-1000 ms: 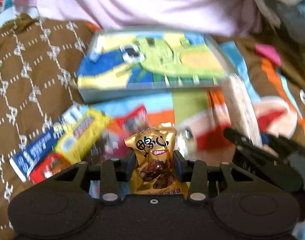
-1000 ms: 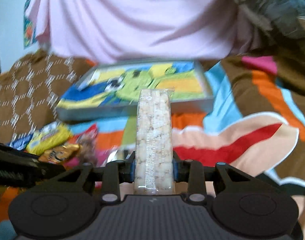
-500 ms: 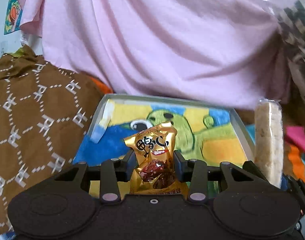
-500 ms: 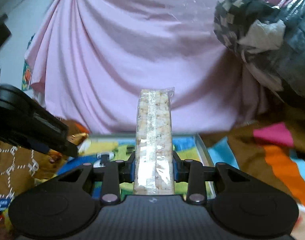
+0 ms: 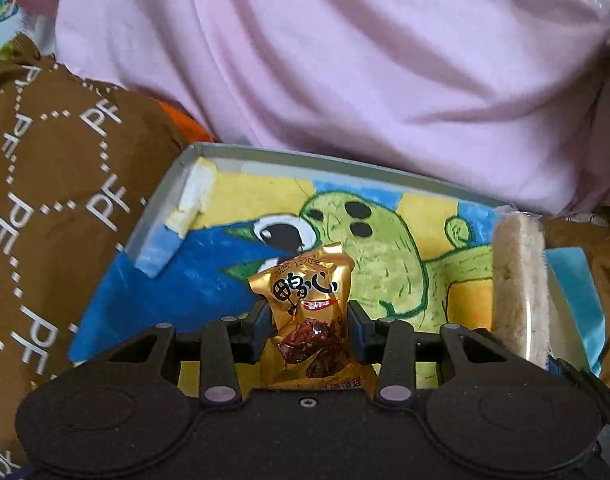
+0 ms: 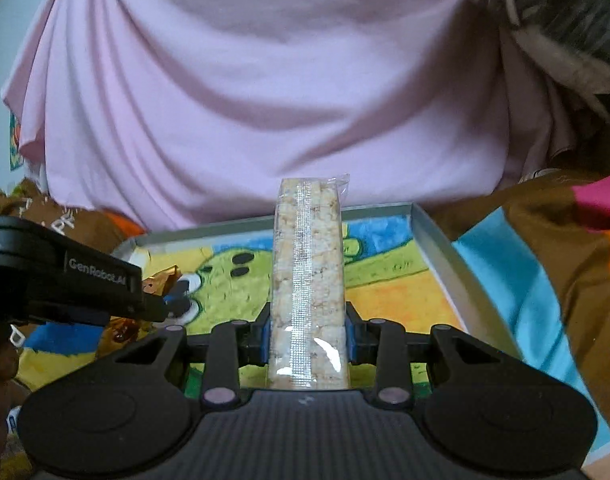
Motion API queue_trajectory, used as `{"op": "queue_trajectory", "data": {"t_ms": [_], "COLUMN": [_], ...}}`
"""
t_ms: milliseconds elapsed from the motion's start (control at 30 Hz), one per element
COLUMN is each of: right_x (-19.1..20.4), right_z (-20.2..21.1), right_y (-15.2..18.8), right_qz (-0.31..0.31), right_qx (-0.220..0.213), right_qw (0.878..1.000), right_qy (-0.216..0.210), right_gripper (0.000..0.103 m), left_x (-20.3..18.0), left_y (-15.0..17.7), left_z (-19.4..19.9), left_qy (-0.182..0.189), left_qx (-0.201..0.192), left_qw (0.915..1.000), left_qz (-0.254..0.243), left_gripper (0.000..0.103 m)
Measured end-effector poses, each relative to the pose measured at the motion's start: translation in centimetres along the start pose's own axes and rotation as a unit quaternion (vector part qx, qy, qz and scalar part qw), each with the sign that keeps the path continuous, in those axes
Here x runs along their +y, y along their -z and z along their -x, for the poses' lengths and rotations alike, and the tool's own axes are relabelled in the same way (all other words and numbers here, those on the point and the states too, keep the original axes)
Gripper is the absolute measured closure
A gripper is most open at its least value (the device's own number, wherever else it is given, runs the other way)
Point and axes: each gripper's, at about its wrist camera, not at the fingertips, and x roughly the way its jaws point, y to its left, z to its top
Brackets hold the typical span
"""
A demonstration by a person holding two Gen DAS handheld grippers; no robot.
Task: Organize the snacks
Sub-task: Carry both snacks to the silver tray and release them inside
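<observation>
While both grippers hover over the tray (image 5: 157, 216), its grey rim bounds a painted floor that lies bare between them. The left gripper (image 5: 309, 320) has its jaws clamped on a gold snack packet (image 5: 305, 312); the right gripper (image 6: 307, 328) pinches a rice cracker bar (image 6: 307, 280) upright. Pink cloth (image 6: 265, 80) hangs just behind the far rim. A second ago, loose snacks on the blanket (image 5: 45, 200) were in view; now the tray fills the foreground.
</observation>
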Motion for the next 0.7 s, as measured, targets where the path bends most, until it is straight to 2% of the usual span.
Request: {"op": "queue_trajectory", "data": {"t_ms": [233,467,633,700], "right_x": [0.1,0.3,0.2,0.0], "right_z": [-0.4,-1.0,-0.8,-0.5], "right_y": [0.4,0.2,0.0,-0.2], "right_qz": [0.000,0.010,0.004,0.002], "right_qx": [0.035,0.045,0.041,0.035], "right_qw": [0.999,0.999,0.999,0.999], "right_qy": [-0.001,0.000,0.000,0.004], "right_gripper": [0.067,0.064,0.051,0.034], "left_x": [-0.6,-0.5,-0.3,0.0], "left_y": [0.6,0.7,0.4,0.3], "left_z": [-0.2,-0.5,0.3,0.9], "left_qy": [0.000,-0.021,-0.018,-0.011], "left_qx": [0.013,0.032,0.024,0.014], "left_qw": [0.9998,0.9993,0.9995,0.9996], "left_qz": [-0.012,0.007,0.013,0.023], "left_gripper": [0.059,0.054,0.029,0.019]}}
